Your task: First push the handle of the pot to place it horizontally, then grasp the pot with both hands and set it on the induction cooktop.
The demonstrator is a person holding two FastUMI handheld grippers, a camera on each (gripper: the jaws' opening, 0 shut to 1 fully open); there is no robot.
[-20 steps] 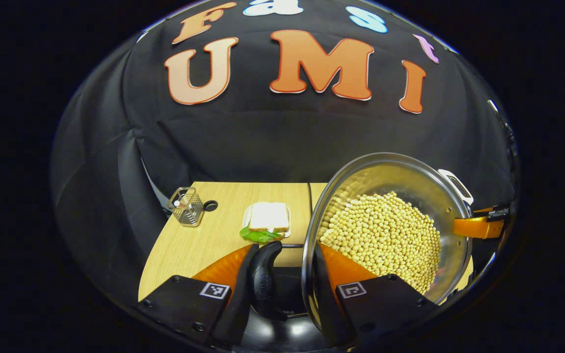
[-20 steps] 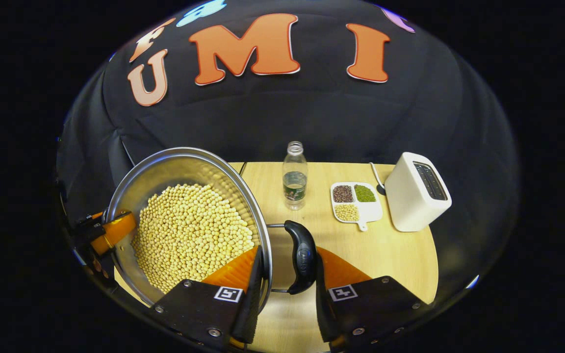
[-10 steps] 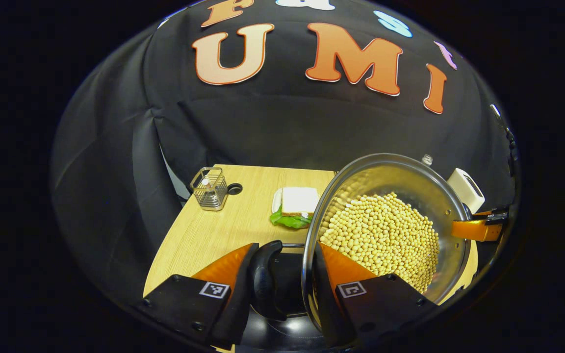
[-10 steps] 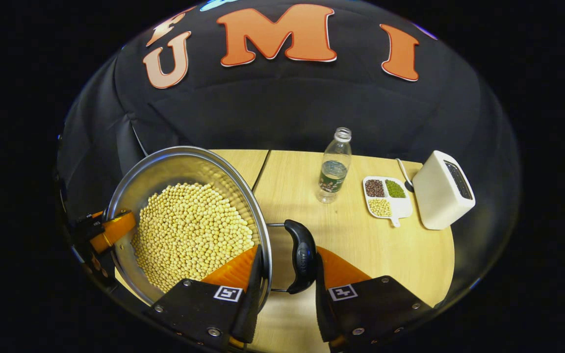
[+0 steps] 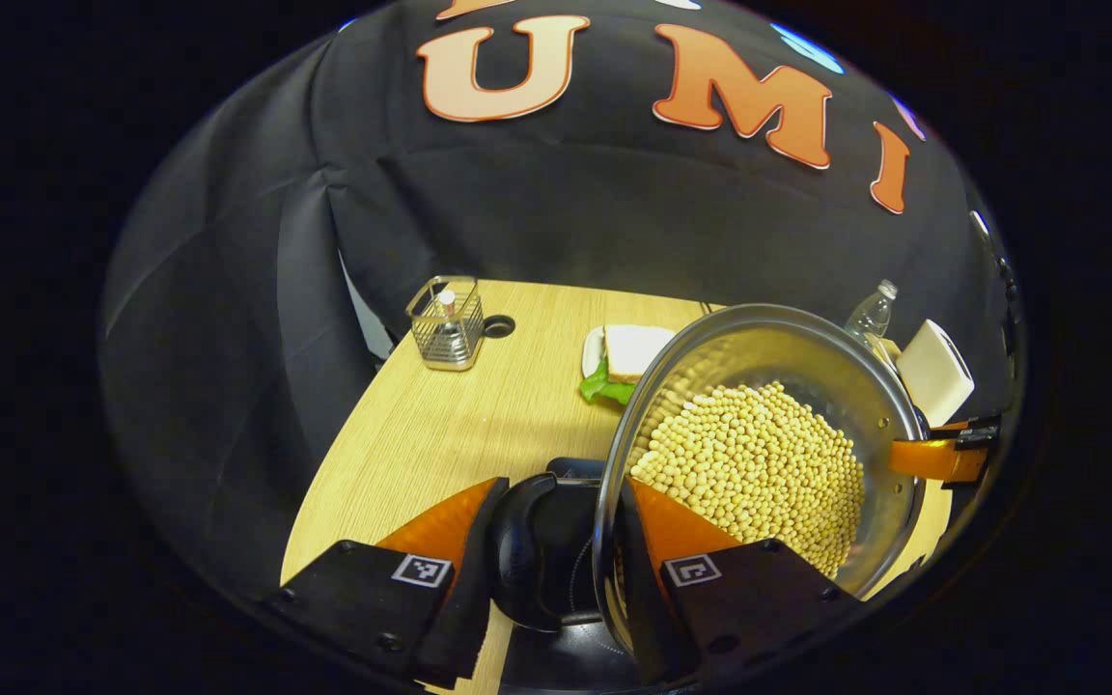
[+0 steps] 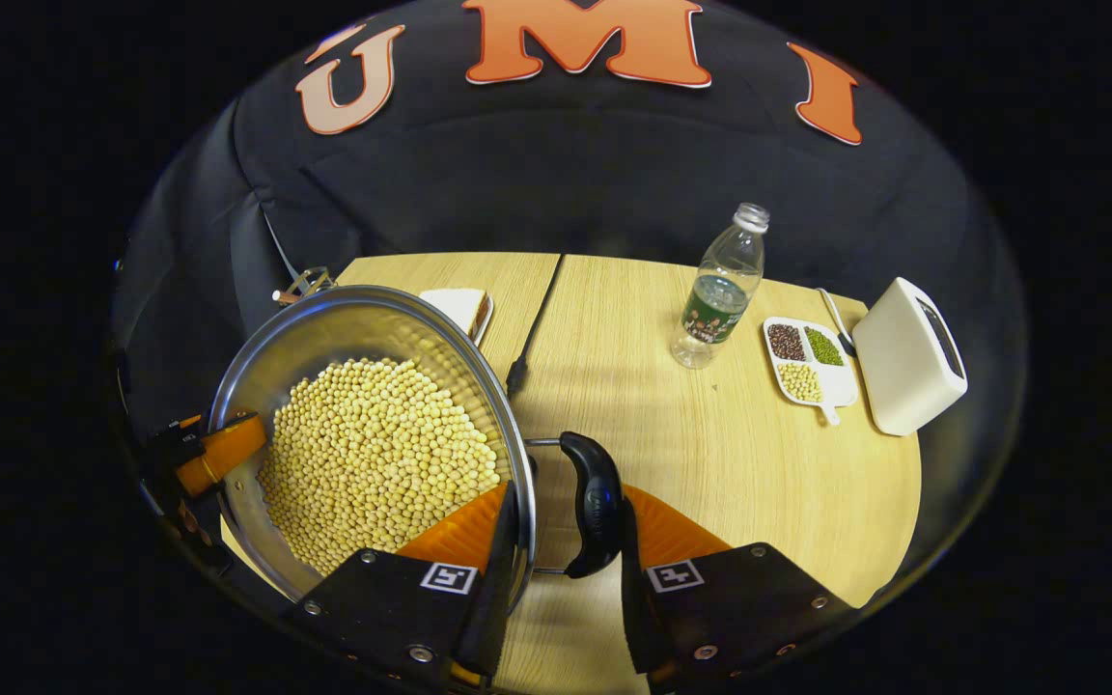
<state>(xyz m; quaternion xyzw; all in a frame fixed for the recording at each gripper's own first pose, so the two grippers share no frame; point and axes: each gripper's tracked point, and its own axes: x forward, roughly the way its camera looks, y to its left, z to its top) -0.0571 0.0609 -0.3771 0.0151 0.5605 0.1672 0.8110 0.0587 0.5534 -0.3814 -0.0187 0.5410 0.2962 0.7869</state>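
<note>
- Fingers of the left gripper point(image 5: 556, 555): pinched on the pot point(image 5: 759, 454), one finger point(image 5: 459, 541) outside against the dark left side handle point(image 5: 522, 550), the other inside the rim against the wall.
- Fingers of the right gripper point(image 6: 561, 550): pinched likewise on the opposite side, one finger point(image 6: 464, 536) inside the rim, the other pressed on the dark right side handle point(image 6: 595, 502).
- Pot: steel, wide, held between the two grippers and judged to be carried clear of the bench point(image 6: 710, 463); whether its base touches anything cannot be told.
- Contents: pale soybeans point(image 6: 377, 454), loose, heaped well up the wall.
- Induction cooktop point(image 5: 566, 656): a dark glossy surface seen directly under the left handle, at the near bench edge.
- Handling note: both grips are best kept level and lowered at one rate, so the beans are not tipped over the rim; release is advised only once the base is seated flat on the cooktop.
- Surroundings, well apart: sandwich point(image 5: 628, 352) on a plate, wire holder point(image 5: 447, 323), bottle point(image 6: 720, 290), divided bean dish point(image 6: 807, 362), white toaster point(image 6: 908, 357).
</note>
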